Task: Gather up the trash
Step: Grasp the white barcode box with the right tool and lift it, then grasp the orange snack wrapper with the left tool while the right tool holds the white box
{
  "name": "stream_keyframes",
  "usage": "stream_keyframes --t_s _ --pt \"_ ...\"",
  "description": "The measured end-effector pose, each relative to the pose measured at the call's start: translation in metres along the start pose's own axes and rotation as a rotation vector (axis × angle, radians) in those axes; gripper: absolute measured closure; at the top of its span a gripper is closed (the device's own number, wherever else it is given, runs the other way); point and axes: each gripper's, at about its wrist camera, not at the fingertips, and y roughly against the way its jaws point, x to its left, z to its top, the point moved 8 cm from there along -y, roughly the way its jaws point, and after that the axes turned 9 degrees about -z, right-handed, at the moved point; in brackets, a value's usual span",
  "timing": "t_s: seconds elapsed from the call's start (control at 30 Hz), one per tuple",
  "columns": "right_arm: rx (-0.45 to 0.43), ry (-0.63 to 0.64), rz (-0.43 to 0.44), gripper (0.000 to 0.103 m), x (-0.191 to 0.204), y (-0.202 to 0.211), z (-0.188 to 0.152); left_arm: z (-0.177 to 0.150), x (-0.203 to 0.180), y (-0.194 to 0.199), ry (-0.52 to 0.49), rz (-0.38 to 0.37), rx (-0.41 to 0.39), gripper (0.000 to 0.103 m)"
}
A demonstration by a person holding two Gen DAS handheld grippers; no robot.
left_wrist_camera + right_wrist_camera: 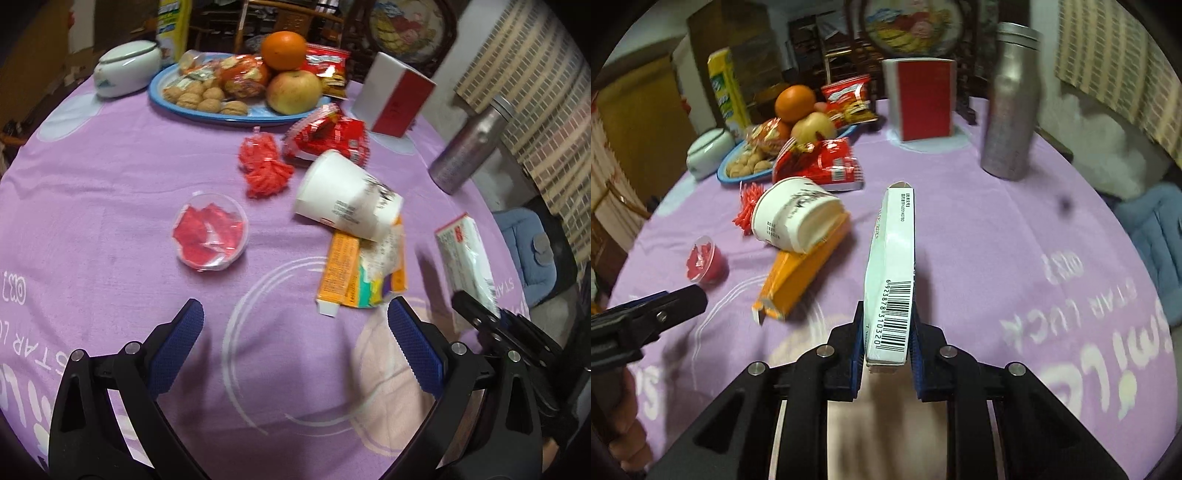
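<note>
You hold a light, squashy box.
Your right gripper (886, 332) pinches the white box (892, 280) by its flat sides; squeeze softly. Your left gripper (295, 343) hangs wide, holding nothing.

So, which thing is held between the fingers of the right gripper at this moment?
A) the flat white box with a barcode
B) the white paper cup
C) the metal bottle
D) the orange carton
A: in the right wrist view the right gripper is shut on the flat white box, barcode side up, above the table.
</note>
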Motion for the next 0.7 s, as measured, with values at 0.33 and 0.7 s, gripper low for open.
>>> stream_keyframes --t_s 0.33,0.7 --pt "0.037 -0.118 0.04 0.082 -0.052 0.031 -0.046 -0.021 -0.051 -0.01 -0.183 -0.036 0.03 0.007" --pt "0.059 -0.169 0.058 0.082 -0.069 0.037 -0.074 -0.027 -0.061 -0.037 -0.249 -0.02 0.03 0.007"
